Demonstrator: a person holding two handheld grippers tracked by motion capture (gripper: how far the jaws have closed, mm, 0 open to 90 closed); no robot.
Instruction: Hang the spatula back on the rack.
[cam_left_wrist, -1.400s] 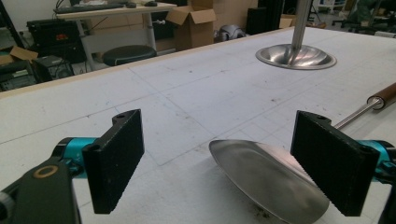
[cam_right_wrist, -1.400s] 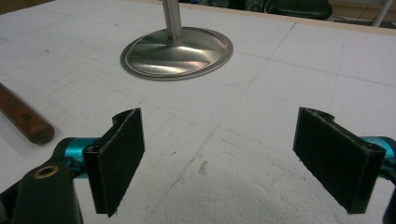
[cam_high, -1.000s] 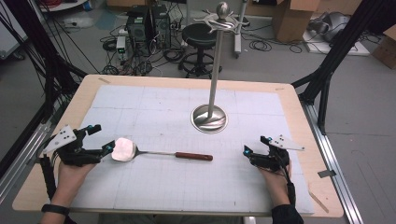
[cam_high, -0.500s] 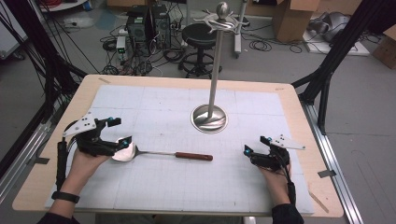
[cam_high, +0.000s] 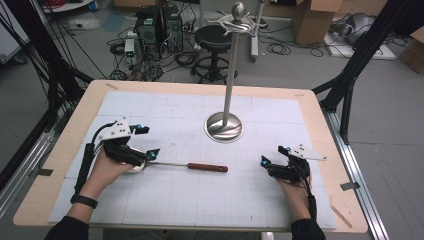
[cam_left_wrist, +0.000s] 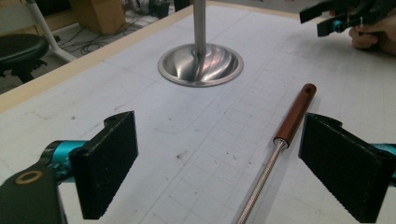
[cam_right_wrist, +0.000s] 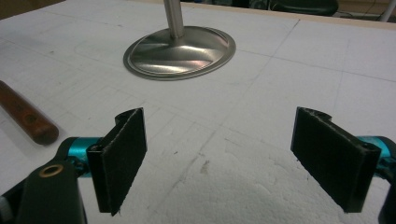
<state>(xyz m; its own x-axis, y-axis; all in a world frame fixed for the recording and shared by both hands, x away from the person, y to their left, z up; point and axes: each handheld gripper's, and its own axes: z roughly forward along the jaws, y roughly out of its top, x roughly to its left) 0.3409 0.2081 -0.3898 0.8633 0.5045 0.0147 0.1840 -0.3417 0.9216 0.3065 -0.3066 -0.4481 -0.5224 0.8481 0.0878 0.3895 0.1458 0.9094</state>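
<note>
Steel-shafted, the ladle (cam_high: 186, 165) lies flat with its long axis running from the bowl under the left gripper (cam_left_wrist: 219, 168), whose wide-apart jaws straddle the shaft, to its wooden handle well short of the idle, equally spread right gripper (cam_right_wrist: 219, 163).

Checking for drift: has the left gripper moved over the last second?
Yes. The left gripper has shifted toward the stand's base, now over the spatula's metal end.
</note>
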